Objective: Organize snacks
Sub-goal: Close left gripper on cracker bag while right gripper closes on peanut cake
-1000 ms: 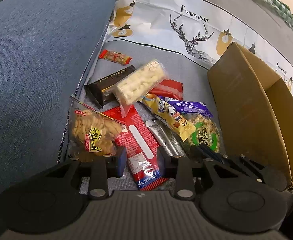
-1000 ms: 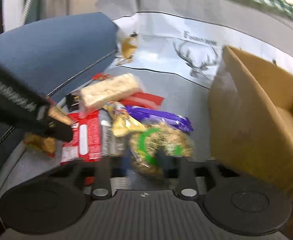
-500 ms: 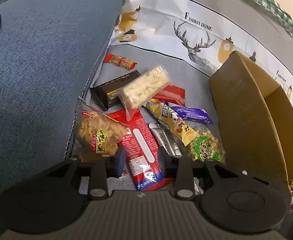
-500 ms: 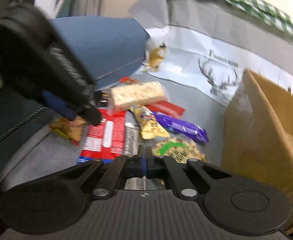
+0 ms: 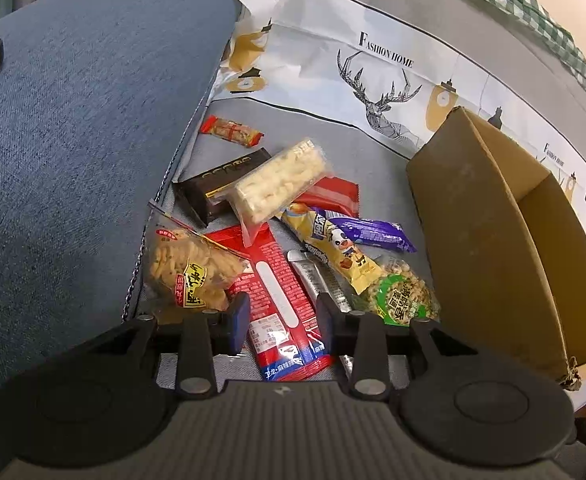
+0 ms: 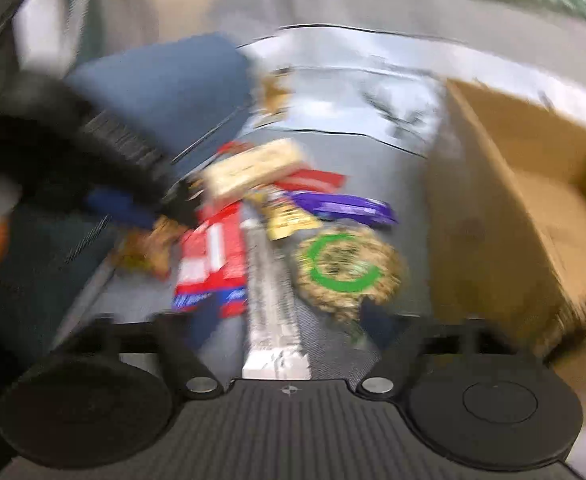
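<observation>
A pile of snack packets lies on the grey sofa seat. My left gripper [image 5: 281,320] is open, low over the long red packet [image 5: 277,292], its fingers on either side of it. Beside it lie a bag of yellow crisps [image 5: 189,268], a silver stick pack [image 5: 321,280], a round green-label nut bag [image 5: 403,294], a yellow bar [image 5: 333,248], a purple bar [image 5: 369,232], a pale rice bar [image 5: 277,184] and a black bar [image 5: 221,180]. The right wrist view is blurred; my right gripper [image 6: 289,328] is open above the silver stick pack [image 6: 273,304] and the nut bag [image 6: 345,268].
An open cardboard box [image 5: 505,248] stands right of the pile, also in the right wrist view [image 6: 525,200]. A blue cushion [image 5: 73,152] rises on the left. A deer-print cloth [image 5: 373,76] covers the sofa back. A small red candy [image 5: 231,131] lies at the far end.
My right gripper was shut half a second ago and has opened again while swinging fast. My left gripper stayed open over the red packet and drew back slightly.
</observation>
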Motion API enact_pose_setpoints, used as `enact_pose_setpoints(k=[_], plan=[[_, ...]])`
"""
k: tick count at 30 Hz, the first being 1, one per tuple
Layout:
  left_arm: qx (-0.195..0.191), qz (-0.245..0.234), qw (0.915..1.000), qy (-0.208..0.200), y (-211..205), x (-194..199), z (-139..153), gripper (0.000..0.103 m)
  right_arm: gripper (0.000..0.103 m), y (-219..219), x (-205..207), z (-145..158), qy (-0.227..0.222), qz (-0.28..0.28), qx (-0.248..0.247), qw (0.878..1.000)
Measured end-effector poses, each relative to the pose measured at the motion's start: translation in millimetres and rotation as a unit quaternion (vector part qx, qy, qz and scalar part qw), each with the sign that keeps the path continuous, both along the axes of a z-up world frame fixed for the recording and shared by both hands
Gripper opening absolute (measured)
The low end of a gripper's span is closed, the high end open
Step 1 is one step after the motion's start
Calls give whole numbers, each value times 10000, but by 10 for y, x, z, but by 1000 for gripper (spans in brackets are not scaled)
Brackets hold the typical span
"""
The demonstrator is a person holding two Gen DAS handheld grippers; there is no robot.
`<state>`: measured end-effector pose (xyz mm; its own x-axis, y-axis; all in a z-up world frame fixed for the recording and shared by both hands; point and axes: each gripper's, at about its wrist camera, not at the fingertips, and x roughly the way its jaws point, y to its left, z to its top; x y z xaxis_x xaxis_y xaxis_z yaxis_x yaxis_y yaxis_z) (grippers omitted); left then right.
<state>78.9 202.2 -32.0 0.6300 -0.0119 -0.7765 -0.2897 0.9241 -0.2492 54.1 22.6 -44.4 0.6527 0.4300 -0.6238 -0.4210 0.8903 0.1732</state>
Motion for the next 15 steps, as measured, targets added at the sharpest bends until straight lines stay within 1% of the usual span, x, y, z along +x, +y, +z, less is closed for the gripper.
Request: enact_pose_setpoints(k=[1,2,4,7,9,10,12,15], plan=[[-22,6,10000,-14,7,-1,-1,41,86,-32,32,-5,148,-186,254,9994],[-44,18,10000,-20,17,-4,-5,41,89,-44,45,-17,257,-348,447,9981],[-76,41,10000,-30,33,-7,-8,41,92,-26,84,-45,361,-658,658,9950],[-118,26,9999,-90,50,-19,-3,41,96,56,176,-104,431,-986,717,9916],[-159,49,9998,-126,63,-25,-1,41,97,87,284,-159,578,-1187,778,9882],[-170,110,9997,-156,74,-28,1,41,98,97,345,-191,636,-1275,799,9866],[-83,393,9988,-274,97,-60,23,41,99,121,458,-240,699,-1473,815,9832],[85,571,9975,-399,91,-73,60,41,99,144,635,-366,995,-1670,763,9779]])
